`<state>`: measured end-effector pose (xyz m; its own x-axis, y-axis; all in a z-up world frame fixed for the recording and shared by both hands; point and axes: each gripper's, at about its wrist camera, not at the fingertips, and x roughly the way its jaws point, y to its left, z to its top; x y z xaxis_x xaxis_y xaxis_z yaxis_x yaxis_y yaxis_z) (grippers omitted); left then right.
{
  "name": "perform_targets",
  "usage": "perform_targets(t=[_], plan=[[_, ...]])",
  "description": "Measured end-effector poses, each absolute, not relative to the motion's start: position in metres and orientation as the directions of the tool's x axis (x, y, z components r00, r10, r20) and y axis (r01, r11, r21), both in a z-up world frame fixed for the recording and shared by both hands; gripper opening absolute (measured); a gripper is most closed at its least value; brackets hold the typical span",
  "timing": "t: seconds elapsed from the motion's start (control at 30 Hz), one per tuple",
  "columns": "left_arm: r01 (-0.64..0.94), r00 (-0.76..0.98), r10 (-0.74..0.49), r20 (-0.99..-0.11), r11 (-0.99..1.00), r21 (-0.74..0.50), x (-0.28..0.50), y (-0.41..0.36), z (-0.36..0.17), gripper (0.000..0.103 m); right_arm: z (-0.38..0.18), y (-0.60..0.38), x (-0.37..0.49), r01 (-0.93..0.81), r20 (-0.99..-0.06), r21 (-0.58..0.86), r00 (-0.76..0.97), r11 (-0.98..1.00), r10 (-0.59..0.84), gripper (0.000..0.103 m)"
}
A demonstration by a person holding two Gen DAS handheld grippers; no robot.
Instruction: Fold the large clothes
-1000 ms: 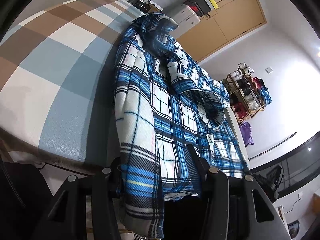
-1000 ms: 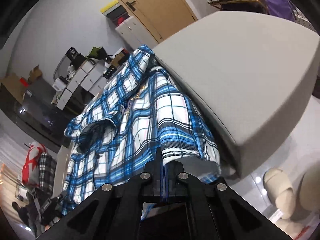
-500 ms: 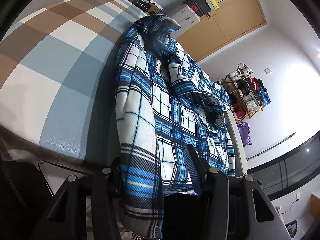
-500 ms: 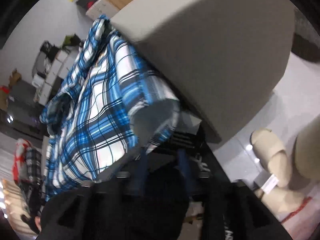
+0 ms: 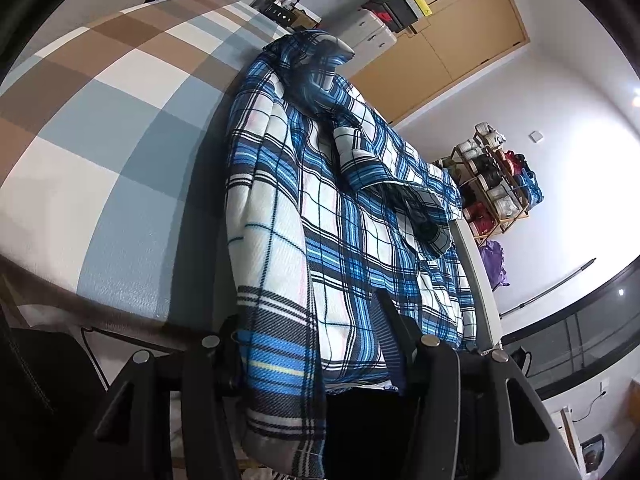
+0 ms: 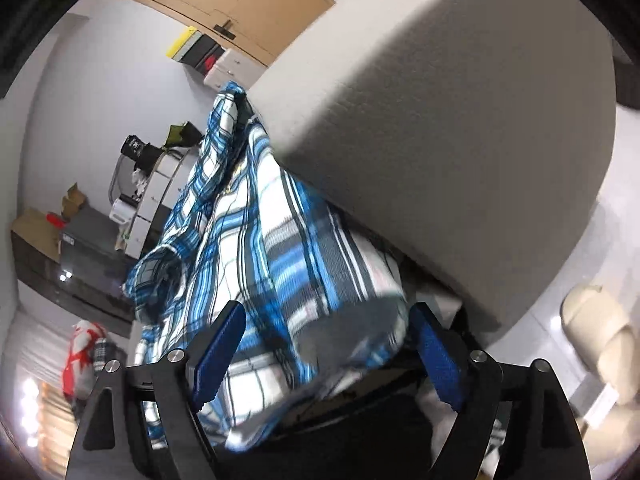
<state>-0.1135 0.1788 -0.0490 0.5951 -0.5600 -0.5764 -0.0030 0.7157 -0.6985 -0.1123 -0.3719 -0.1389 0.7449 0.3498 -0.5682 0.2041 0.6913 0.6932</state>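
Plaid shirt (image 5: 320, 240) clamped in left gripper (image 5: 312, 344), jaws easing apart; right gripper (image 6: 328, 348) opening (hem between, loose).

**Change record: right gripper lets go of the shirt hem**

- Right gripper (image 6: 328, 354): a second ago your fingers (image 6: 220, 354) were pinched together on the hem of the plaid shirt (image 6: 280, 264); now the jaws are opening and stand apart. The cloth lies loose between them, no pad pressing it.
- Shirt hem, right side: slumped into a rounded bulge at the edge of the grey cushion (image 6: 460, 128).
- Left gripper (image 5: 312, 344): your jaws are opening slightly, the shirt's edge between them.
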Motion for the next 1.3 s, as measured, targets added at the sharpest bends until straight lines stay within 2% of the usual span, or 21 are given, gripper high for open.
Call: perform_targets(t=[0.03,0.1,0.13,0.17,0.23,0.3,0.4,0.53,0.6,0.63,0.67,0.73,0.83,0.9,0.97,1.07,1.13,1.3], plan=[[-0.002,0.596,-0.56,-0.576,0.716,-0.698,-0.113,0.179,-0.049,0.049,-0.135,-0.371,-0.115,0.196,-0.549,0.695,0.767,0.692,0.334,0.074],[-0.003,0.597,-0.556,-0.578,0.719,-0.695,-0.114,0.177,-0.048,0.05,-0.129,-0.369,-0.122,0.167,-0.502,0.724,0.793,0.67,0.346,0.071],[-0.003,0.597,-0.555,-0.579,0.72,-0.694,-0.113,0.177,-0.048,0.05,-0.127,-0.367,-0.125,0.144,-0.466,0.757,0.803,0.638,0.373,0.063],[-0.004,0.596,-0.555,-0.58,0.721,-0.693,-0.113,0.177,-0.048,0.05,-0.126,-0.366,-0.127,0.127,-0.45,0.769,0.804,0.626,0.389,0.051],[0.004,0.582,-0.577,-0.572,0.706,-0.708,-0.111,0.177,-0.049,0.051,-0.115,-0.358,-0.125,0.079,-0.444,0.75,0.796,0.657,0.411,0.043],[0.002,0.567,-0.61,-0.554,0.673,-0.739,-0.109,0.178,-0.052,0.052,-0.104,-0.351,-0.122,0.067,-0.466,0.703,0.795,0.708,0.387,0.043],[-0.004,0.565,-0.618,-0.547,0.66,-0.751,-0.11,0.18,-0.053,0.052,-0.102,-0.348,-0.11,0.141,-0.549,0.64,0.772,0.755,0.32,0.045],[0.016,0.565,-0.609,-0.557,0.683,-0.731,-0.112,0.175,-0.049,0.055,-0.107,-0.347,-0.101,0.187,-0.584,0.611,0.762,0.769,0.279,0.045],[0.033,0.552,-0.641,-0.534,0.656,-0.754,-0.111,0.174,-0.049,0.058,-0.111,-0.348,-0.101,0.185,-0.583,0.606,0.765,0.774,0.274,0.044],[0.041,0.548,-0.658,-0.516,0.638,-0.769,-0.11,0.175,-0.049,0.058,-0.11,-0.346,-0.099,0.185,-0.587,0.6,0.763,0.778,0.271,0.04],[0.044,0.551,-0.666,-0.503,0.626,-0.779,-0.11,0.176,-0.049,0.058,-0.11,-0.344,-0.098,0.181,-0.588,0.599,0.76,0.78,0.276,0.029],[0.044,0.556,-0.674,-0.487,0.609,-0.792,-0.112,0.179,-0.048,0.058,-0.101,-0.342,-0.099,0.147,-0.564,0.617,0.767,0.773,0.305,0.022],[0.047,0.555,-0.686,-0.47,0.59,-0.806,-0.113,0.181,-0.049,0.058,-0.08,-0.339,-0.107,0.031,-0.466,0.642,0.809,0.766,0.359,0.019],[0.06,0.556,-0.698,-0.452,0.575,-0.816,-0.114,0.182,-0.047,0.058,-0.066,-0.333,-0.107,-0.037,-0.429,0.628,0.817,0.777,0.386,0.021],[0.063,0.559,-0.698,-0.447,0.573,-0.817,-0.114,0.182,-0.046,0.058,-0.061,-0.325,-0.1,-0.034,-0.458,0.604,0.803,0.796,0.381,0.021],[0.05,0.551,-0.695,-0.462,0.58,-0.813,-0.113,0.18,-0.049,0.058,-0.077,-0.321,-0.082,0.059,-0.592,0.536,0.737,0.842,0.326,0.022],[0.045,0.543,-0.694,-0.473,0.586,-0.809,-0.113,0.179,-0.05,0.058,-0.089,-0.322,-0.077,0.115,-0.644,0.532,0.699,0.839,0.313,0.019],[0.041,0.538,-0.681,-0.497,0.61,-0.792,-0.112,0.175,-0.05,0.058,-0.091,-0.326,-0.086,0.122,-0.615,0.553,0.728,0.824,0.304,0.025]])
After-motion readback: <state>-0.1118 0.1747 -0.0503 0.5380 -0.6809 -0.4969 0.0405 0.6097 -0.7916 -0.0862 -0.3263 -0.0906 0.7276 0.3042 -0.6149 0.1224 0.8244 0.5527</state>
